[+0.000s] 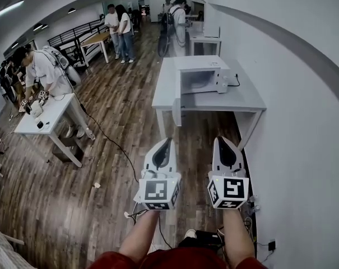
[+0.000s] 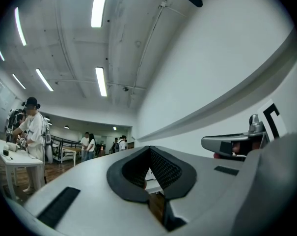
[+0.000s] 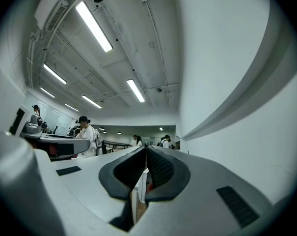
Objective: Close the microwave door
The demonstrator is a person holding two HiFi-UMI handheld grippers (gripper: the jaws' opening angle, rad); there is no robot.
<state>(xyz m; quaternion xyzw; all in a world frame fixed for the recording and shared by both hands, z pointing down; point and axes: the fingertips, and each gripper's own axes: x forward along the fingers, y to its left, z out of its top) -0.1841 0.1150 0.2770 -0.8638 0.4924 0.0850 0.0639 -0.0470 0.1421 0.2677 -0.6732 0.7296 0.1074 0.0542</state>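
The microwave (image 1: pixel 207 76) stands on a grey counter (image 1: pixel 245 98) in the upper middle of the head view, against the white wall at the right. Both grippers are low in the frame and point up the picture toward it, well apart from it, with bare wooden floor (image 1: pixel 110 167) between.

Its door (image 1: pixel 177 101) is open. It is swung out from the oven's left edge toward the viewer and shows as a narrow upright panel, nearly edge-on, reaching past the counter's front edge.

The left gripper (image 1: pixel 167 143) lies almost straight below the door in the frame, so it looks the nearer one for a push. The right gripper (image 1: pixel 221 140) lines up with the oven's body instead. Judging from this, closing will call for coming up on the door's left face and sweeping it rightward.

Both grippers are clenched with nothing between the jaws.

Count: one microwave, one door, one counter under it, two grippers. A separate white table (image 1: pixel 29 123) stands at the left.
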